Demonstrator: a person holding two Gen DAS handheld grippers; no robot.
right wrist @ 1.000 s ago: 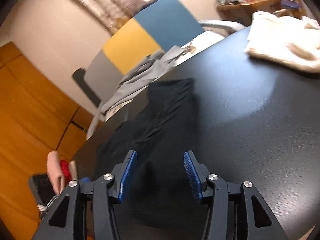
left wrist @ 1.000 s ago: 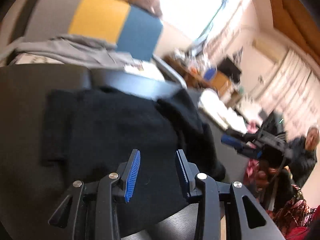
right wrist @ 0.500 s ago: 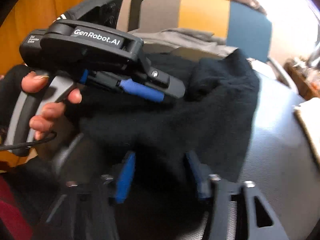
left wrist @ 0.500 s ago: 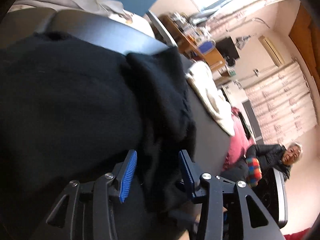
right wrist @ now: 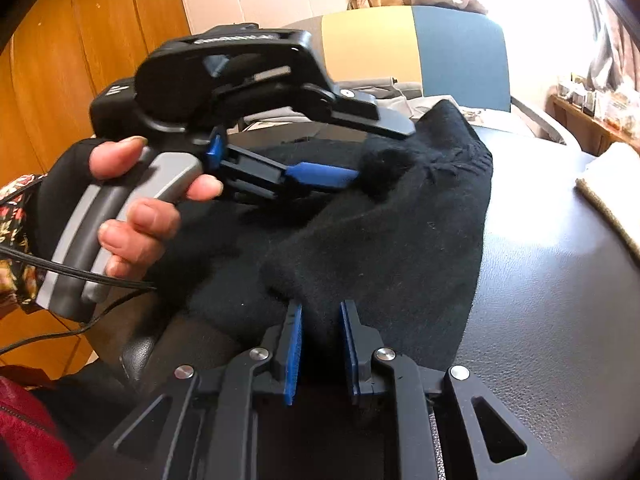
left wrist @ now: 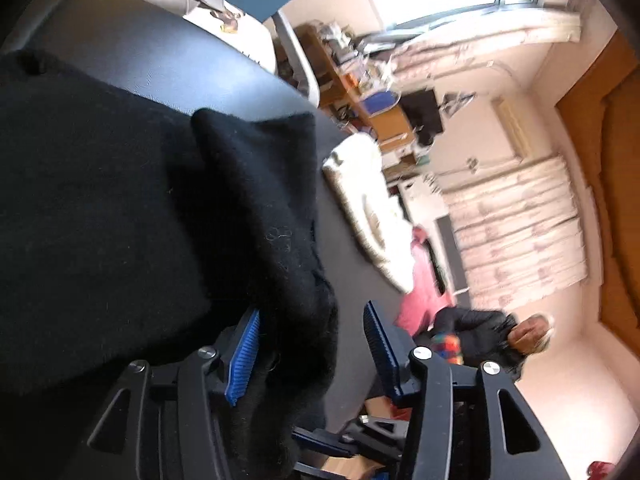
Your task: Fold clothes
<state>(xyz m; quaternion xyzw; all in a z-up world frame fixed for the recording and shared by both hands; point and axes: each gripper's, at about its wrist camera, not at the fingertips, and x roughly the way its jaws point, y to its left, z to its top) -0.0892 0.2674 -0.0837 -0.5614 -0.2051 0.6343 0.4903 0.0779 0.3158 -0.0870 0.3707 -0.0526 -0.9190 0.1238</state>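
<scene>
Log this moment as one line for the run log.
task: fold clothes | right tongs: shut on black garment | left tongs: open around its edge | surface: dark table

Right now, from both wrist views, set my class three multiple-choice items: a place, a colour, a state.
1. The cream cloth lies: A on a shelf; B on the table, apart from the black garment; C on the floor.
2. The finger pads are: A red; B blue; C green.
3. The right gripper is: A wide open; B shut on the black garment; C holding the cream cloth.
Answers: B, it rests on the dark table; B, blue ribbed pads show; B, black fabric is pinched in it.
</scene>
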